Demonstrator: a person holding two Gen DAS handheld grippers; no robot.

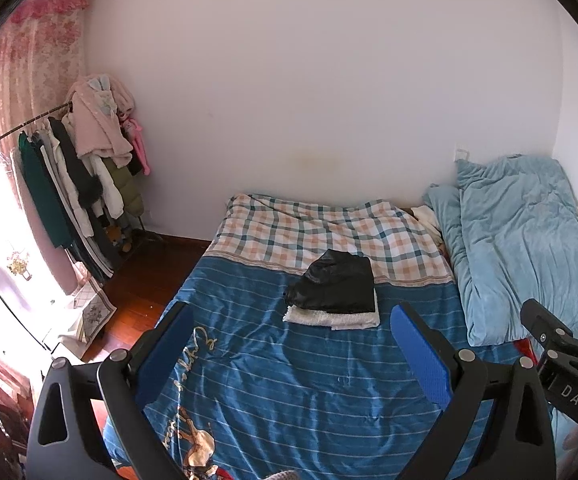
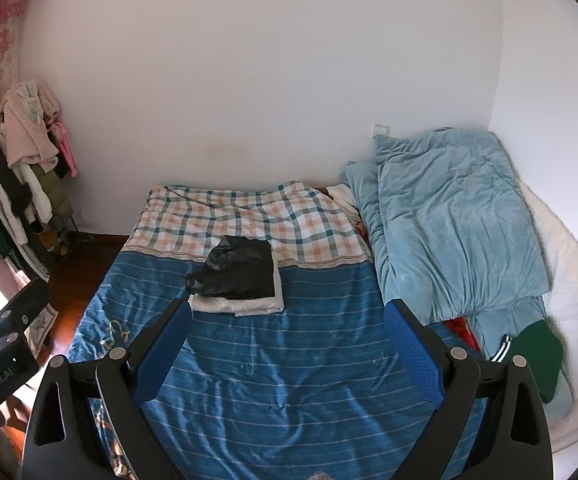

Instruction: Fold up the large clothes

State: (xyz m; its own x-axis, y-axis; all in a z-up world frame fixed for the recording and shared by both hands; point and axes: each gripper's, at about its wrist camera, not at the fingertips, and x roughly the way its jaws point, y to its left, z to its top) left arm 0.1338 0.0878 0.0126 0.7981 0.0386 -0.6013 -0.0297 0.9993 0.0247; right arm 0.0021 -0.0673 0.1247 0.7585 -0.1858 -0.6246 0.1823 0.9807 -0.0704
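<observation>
Left gripper (image 1: 293,354): jaws spread wide, holding nothing, held above the blue striped bedcover (image 1: 289,392). Right gripper (image 2: 289,350): jaws likewise spread wide and empty, above the same bedcover (image 2: 289,384). Folded black garment (image 1: 335,284), stacked on a folded white garment (image 1: 333,318): ahead of the left jaws, between their tips and the plaid blanket (image 1: 321,228); in the right wrist view the stack (image 2: 235,274) lies ahead and toward the left finger, the white layer (image 2: 237,304) just beyond its tip. Light blue quilt (image 2: 449,220): bunched ahead and to the right of the right jaws. Dark green garment with white stripes (image 2: 537,356): beside the right finger's outer side. Clothes rack (image 1: 77,184): far left of the left jaws.
</observation>
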